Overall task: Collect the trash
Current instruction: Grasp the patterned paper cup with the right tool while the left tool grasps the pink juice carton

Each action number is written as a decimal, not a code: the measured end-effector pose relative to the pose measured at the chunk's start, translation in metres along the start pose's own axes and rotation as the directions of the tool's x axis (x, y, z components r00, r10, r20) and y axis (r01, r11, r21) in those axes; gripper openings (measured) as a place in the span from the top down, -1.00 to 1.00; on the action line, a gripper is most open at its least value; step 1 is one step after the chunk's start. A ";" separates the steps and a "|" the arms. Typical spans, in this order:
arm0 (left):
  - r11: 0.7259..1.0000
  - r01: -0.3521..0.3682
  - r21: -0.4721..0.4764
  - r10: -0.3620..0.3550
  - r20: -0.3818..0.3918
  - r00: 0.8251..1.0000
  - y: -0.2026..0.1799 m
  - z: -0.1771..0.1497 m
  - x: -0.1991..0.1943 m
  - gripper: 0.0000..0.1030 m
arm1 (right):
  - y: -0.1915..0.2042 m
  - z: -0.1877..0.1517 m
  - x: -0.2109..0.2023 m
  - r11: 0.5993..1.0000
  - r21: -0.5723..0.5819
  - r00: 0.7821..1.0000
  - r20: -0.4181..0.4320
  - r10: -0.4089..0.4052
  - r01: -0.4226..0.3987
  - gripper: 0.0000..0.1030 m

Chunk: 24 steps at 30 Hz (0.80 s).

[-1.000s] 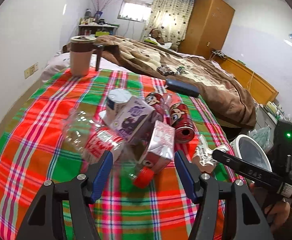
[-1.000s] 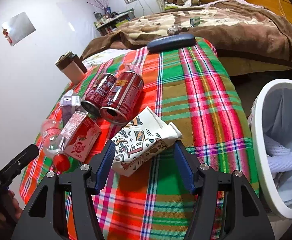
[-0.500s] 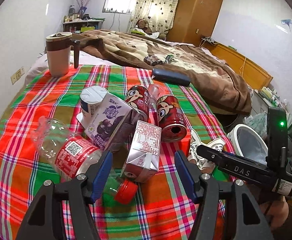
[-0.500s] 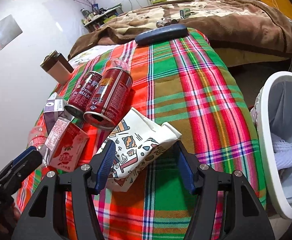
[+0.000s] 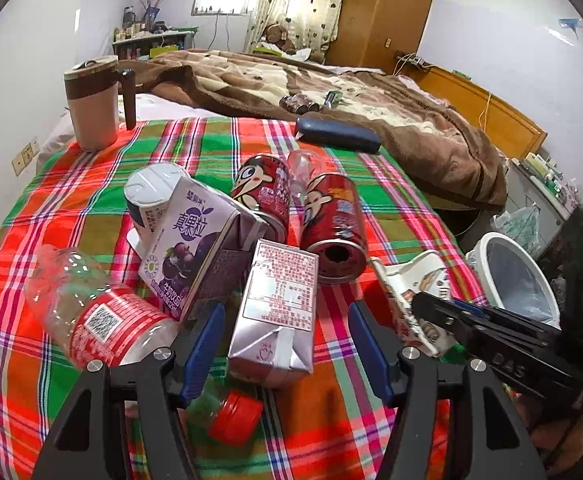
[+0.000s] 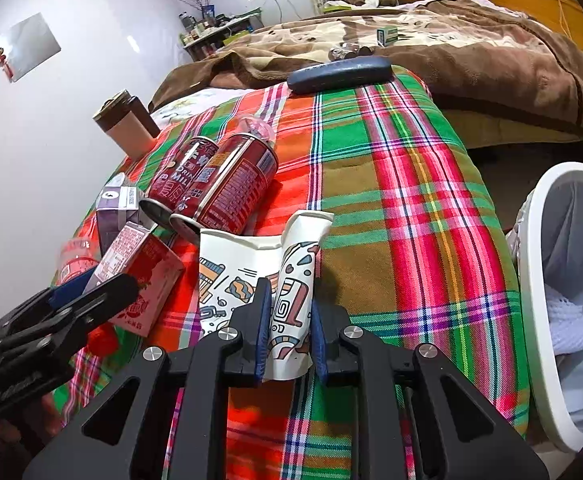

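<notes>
Trash lies in a heap on the plaid cloth (image 6: 403, 200). The jaws of my right gripper (image 6: 289, 304) are closing on a flattened patterned paper cup (image 6: 227, 280), which buckles between the pads. The same cup (image 5: 415, 280) shows in the left wrist view, at the right gripper's tip. My left gripper (image 5: 283, 320) is open, with a red and silver drink carton (image 5: 279, 280) lying between its fingers, untouched. Close by lie a purple carton (image 5: 195, 240), two red cans (image 5: 331, 216) and a clear bottle (image 5: 91, 312) with a red cap.
A white bin (image 6: 531, 280) with a liner stands on the floor off the cloth's right edge. A lidded mug (image 5: 91, 104) and a dark blue case (image 5: 337, 136) sit at the far end. A brown blanket (image 5: 411, 128) covers the bed beyond.
My right gripper's jaws have come together on the paper cup and folded it. My left gripper has moved closer over the red and silver carton.
</notes>
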<state>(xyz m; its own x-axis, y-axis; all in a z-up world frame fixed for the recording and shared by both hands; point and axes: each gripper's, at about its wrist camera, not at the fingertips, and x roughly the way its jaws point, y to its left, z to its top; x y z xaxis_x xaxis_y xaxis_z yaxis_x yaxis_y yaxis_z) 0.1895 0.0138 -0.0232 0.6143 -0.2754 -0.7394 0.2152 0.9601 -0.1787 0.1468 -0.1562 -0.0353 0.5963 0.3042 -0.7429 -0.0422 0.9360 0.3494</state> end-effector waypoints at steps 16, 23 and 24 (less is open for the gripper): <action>0.998 -0.035 0.051 0.036 -0.027 0.999 -0.010 0.004 0.021 -0.11 | -0.008 -0.001 -0.003 1.000 0.017 1.000 0.009 0.003 -0.003 0.63; 0.999 -0.036 0.034 0.037 -0.038 0.999 -0.008 0.004 0.025 0.12 | -0.009 -0.001 -0.004 1.000 0.018 1.000 0.012 0.003 -0.004 0.64; 0.999 -0.036 0.033 0.038 -0.038 0.999 -0.007 0.004 0.025 0.15 | -0.009 -0.001 -0.004 1.000 0.018 1.000 0.013 0.003 -0.003 0.64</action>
<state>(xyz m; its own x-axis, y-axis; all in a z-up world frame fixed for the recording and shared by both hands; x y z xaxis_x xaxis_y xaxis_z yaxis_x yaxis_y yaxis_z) 0.2065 -0.0005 -0.0382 0.5925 -0.2370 -0.7700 0.2179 0.9673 -0.1300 0.1437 -0.1656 -0.0363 0.6062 0.3046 -0.7347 -0.0299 0.9318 0.3617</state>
